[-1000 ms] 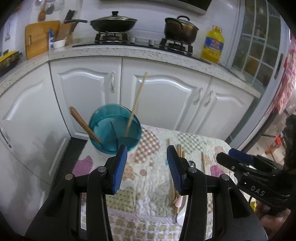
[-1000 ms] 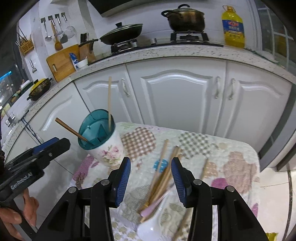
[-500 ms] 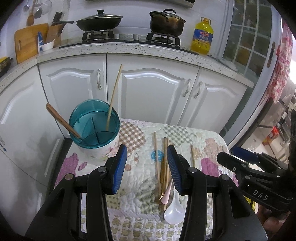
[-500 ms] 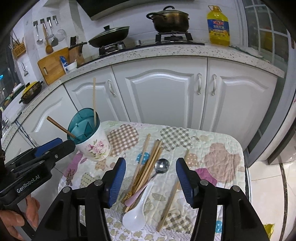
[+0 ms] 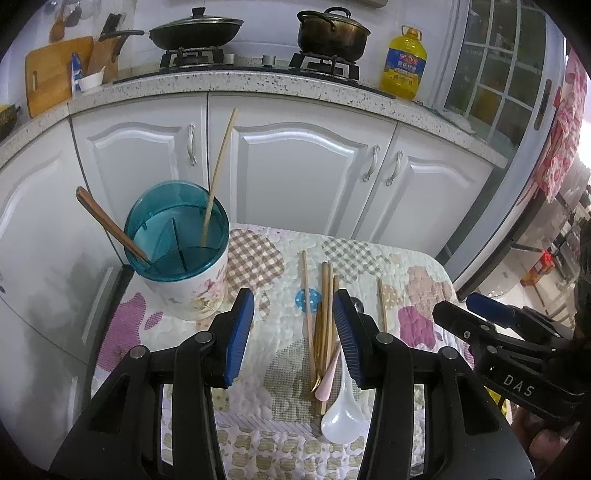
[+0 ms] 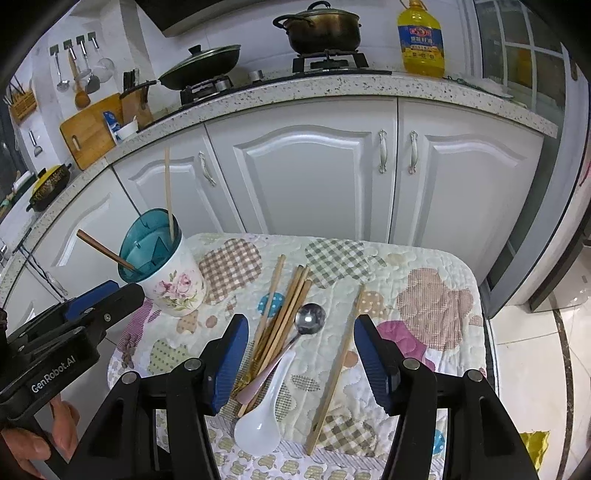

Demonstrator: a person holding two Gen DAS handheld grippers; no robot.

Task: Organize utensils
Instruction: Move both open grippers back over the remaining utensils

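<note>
A loose bundle of long wooden chopsticks lies on the patchwork quilted cloth that covers the small table, just right of the white floral utensil holder with a teal divided insert, which stands at the cloth's far left corner. Tangled with the bundle's near end are a white plastic soup spoon and a metal spoon with a pink handle, its round bowl lying just right of the chopsticks. One single wooden chopstick lies apart, further right of the bundle from the holder. Inside the holder a pale bamboo chopstick stands nearly upright in a far compartment and a brown wooden handle leans out over its left rim. The right gripper hangs above the near end of the bundle, its blue-padded fingers parted wide with nothing held, the jaws just opening; the bundle, both spoons and the lone chopstick show below the gap. The left gripper hovers right of the holder, its blue fingers apart and empty, the chopsticks visible beneath them. Beyond the holder runs a row of white cabinet doors under a speckled counter carrying a lidded black wok, a dark pot and a yellow oil bottle.
</note>
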